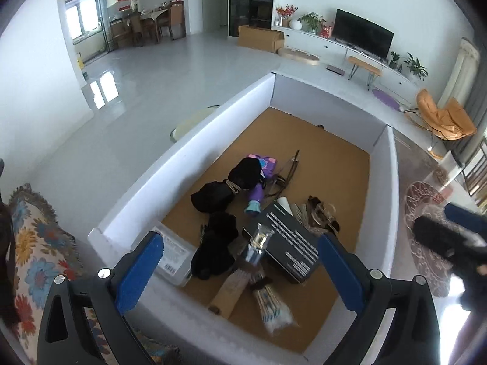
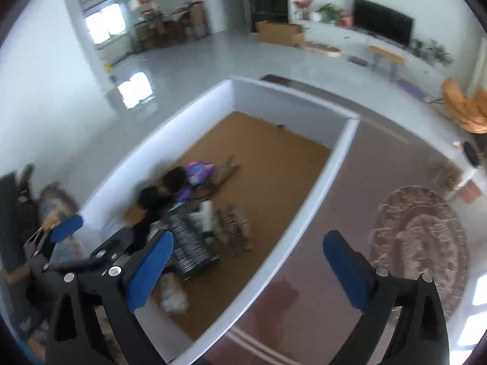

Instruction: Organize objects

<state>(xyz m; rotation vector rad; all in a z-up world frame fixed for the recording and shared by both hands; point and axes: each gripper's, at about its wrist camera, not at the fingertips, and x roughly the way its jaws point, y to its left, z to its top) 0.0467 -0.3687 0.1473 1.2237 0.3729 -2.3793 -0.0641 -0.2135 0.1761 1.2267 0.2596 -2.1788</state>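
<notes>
Your left gripper (image 1: 240, 269) hangs wide and empty over the near end of the white-walled bin (image 1: 188, 140); your right gripper (image 2: 246, 269), equally wide, hovers over its right wall. You look to be choosing a first pick. The black box (image 1: 284, 243) lies nearest. Only the left view resolves the cotton-swab packet (image 1: 272, 307) sharply.

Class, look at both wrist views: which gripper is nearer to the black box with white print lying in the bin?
Left. The left gripper hangs open right over the black box inside the bin. The right gripper, also open, sits off to the box's right, near the bin's right wall.
</notes>
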